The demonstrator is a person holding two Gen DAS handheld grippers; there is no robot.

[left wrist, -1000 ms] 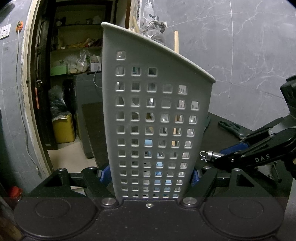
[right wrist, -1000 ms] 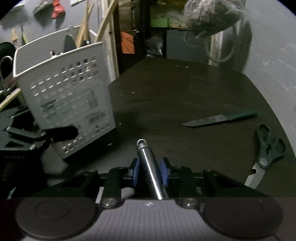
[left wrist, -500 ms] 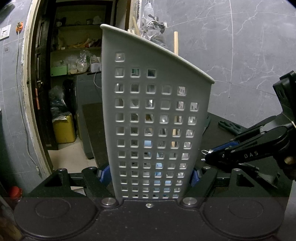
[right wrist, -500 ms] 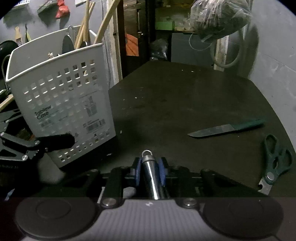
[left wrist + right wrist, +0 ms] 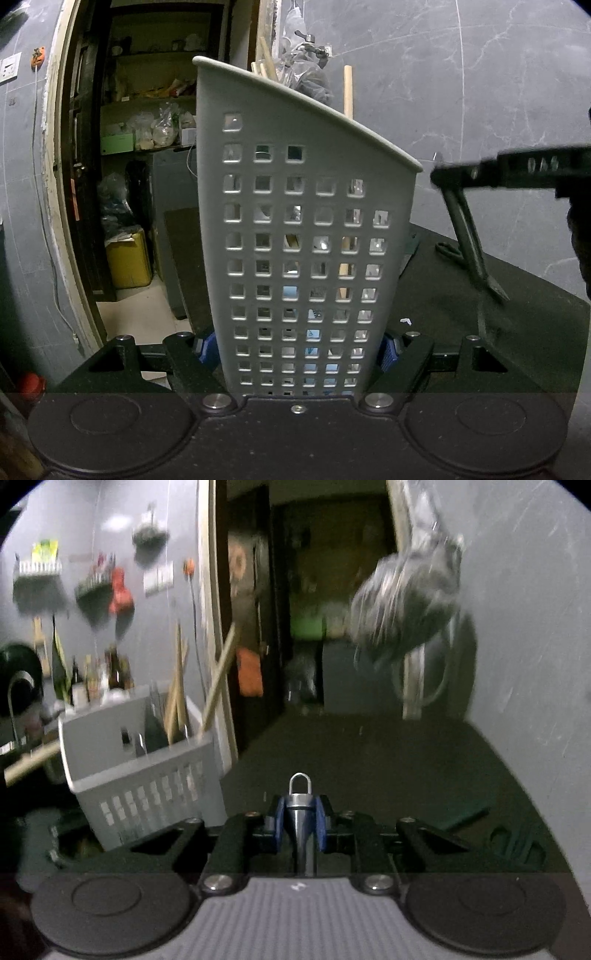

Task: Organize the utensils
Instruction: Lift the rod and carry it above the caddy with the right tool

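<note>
Utensils are partly sorted, I judge: several already stand in the white basket [image 5: 306, 236], one is in hand, and at least two wait on the table [image 5: 388, 753].

The right tongs [image 5: 300, 821] are clenched on a steel-handled tool [image 5: 300, 805], its hanging loop pointing forward between the blue pads [image 5: 279, 821]. In the left wrist view the same tongs [image 5: 437, 177] appear at the right, beside and about level with the lower end of the basket's rim but clear of it, with the tool [image 5: 469, 243] hanging down from them; its working end is blurred and I cannot tell what kind of utensil it is. It is not yet over the basket's mouth, so dropping it in looks like the step in hand.

The left tongs [image 5: 299, 350] are clenched on the basket's narrow perforated side, one pad on each edge near the base, steadying it on the table.

Inside the basket, wooden handles [image 5: 218, 686] lean up past the rim, and a dark flat tool and some metal pieces show beside them; through the holes more shapes show, too small to name.

Left on the table at the right: a green-handled knife [image 5: 467, 814] and, near it, dark scissors [image 5: 517, 843], both blurred and apart from the basket.
</note>
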